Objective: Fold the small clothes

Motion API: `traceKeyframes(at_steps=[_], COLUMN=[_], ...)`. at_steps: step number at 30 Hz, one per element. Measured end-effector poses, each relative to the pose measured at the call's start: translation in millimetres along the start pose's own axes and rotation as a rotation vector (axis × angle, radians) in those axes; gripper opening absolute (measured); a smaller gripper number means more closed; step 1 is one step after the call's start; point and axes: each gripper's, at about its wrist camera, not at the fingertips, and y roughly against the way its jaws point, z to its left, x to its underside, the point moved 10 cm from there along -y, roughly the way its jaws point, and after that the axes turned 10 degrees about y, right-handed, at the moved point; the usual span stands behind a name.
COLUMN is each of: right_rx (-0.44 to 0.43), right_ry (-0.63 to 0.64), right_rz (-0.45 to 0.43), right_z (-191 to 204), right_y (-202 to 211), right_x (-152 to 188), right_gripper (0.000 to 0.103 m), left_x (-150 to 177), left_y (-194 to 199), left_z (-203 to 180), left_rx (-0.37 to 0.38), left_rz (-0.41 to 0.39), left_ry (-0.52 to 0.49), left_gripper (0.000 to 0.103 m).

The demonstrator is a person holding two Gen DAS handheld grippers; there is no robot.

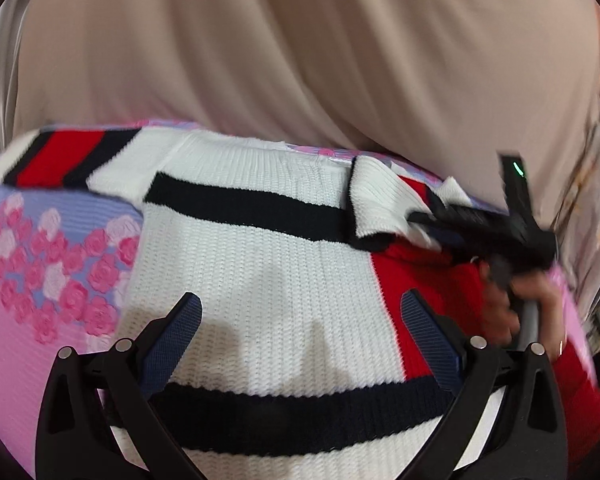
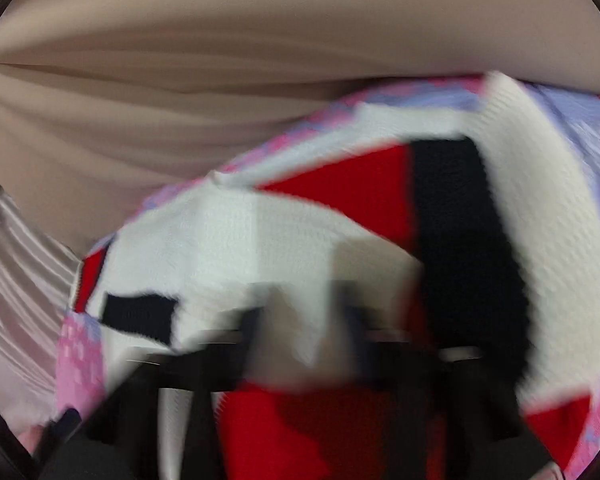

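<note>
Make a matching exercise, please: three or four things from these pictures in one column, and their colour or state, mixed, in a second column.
Things:
1. knit sweater
2. cover under it
3. left tongs
4. right tongs

Colour or state:
A. open, above the white panel
B. pink and lilac, with roses
C. white, with dark stripes and red
D. at a sleeve cuff, near the far edge

Pairs: 1-C, 2-B, 3-A, 4-D

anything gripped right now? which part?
Left gripper: open over the sweater, holding nothing. Right gripper: looks shut on the sweater's white sleeve; its own view is too blurred to confirm.
</note>
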Motion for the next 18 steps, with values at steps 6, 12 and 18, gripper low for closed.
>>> traceKeyframes(at_steps=[6,12,18], right_rx=[-0.186,0.198,0.293], right_ry=[0.266,0.278,0.062], right_rz=[-0.027,-0.103,0.008], right_z=[142,38,-75], right_y=[-7,29,25], right_x=[-36,-8,41], right_gripper=[0.003,0.060,0.053], left_x=[-13,-15,5], left_y=[-6,0,-1], left_z=[4,17,46], left_rx=[-0.065,-0.085,-0.129], left_rz=[-0.026,-0.016,0.005], left_ry=[-0.047,-0.054,-0.074], left_gripper=[0.098,0.098,0.098])
